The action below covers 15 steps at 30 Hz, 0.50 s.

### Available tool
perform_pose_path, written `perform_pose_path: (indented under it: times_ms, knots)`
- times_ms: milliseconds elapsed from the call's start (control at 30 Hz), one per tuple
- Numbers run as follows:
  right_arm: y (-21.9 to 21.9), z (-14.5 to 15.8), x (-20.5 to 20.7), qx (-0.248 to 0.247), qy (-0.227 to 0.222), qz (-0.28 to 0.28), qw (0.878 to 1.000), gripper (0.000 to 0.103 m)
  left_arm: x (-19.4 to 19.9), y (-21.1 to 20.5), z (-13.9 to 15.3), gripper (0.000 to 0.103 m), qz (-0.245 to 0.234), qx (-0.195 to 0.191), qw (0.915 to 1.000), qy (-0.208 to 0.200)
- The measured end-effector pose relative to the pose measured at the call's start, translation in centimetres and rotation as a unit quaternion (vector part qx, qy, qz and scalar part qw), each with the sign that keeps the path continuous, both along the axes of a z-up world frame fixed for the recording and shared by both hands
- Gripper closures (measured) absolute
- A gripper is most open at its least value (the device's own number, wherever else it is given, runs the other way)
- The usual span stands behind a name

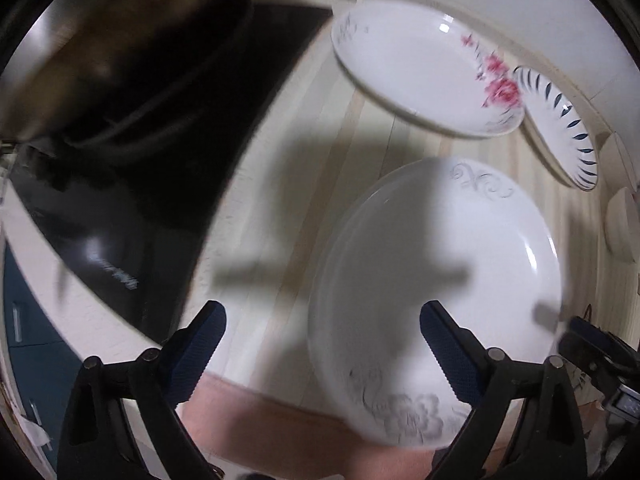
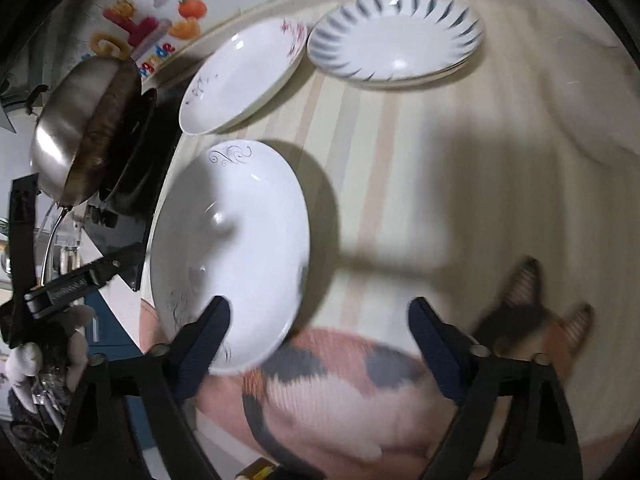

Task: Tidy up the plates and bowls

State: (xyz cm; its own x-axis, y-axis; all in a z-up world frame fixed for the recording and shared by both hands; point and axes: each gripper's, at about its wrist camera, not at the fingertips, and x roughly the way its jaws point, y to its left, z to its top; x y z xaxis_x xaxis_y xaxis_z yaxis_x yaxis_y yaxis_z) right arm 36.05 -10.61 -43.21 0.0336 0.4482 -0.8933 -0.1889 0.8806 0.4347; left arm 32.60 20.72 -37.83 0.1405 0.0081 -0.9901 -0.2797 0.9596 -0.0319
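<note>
A large white plate (image 1: 440, 272) with grey scrollwork lies on the striped counter, near its front edge. My left gripper (image 1: 322, 344) hovers open over the plate's left rim and touches nothing. My right gripper (image 2: 320, 336) is open too, its left finger above the near rim of the same white plate (image 2: 232, 240). Behind it lie a pink-flowered plate (image 2: 240, 80) and a blue-leaf plate (image 2: 396, 36), which appear in the left wrist view as the pink-flowered plate (image 1: 412, 72) and the blue-leaf plate (image 1: 560, 128).
A steel pot (image 2: 72, 132) sits on a black stove (image 1: 132, 160) left of the plates. Pale bowls (image 1: 620, 224) stand at the far right. A person's pink patterned garment (image 2: 340, 392) is at the counter's front edge. Dark blue cabinet fronts (image 1: 28, 320) run below.
</note>
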Motion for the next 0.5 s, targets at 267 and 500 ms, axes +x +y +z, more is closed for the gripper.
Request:
perform_pose_path:
  times_ms: [267,500]
  knots:
    - [3.5,-3.8,2.9,0.032,0.029,0.04,0.998,0.065,0.5,-0.8,-1.8,0.056,-0.02,-0.037,0.9989,0.018]
    - [4.4,-4.0,2.8,0.033,0.038,0.06,0.997,0.085,0.0,-1.9,-0.8,0.059,-0.014,-0.038,0.9991,0.012]
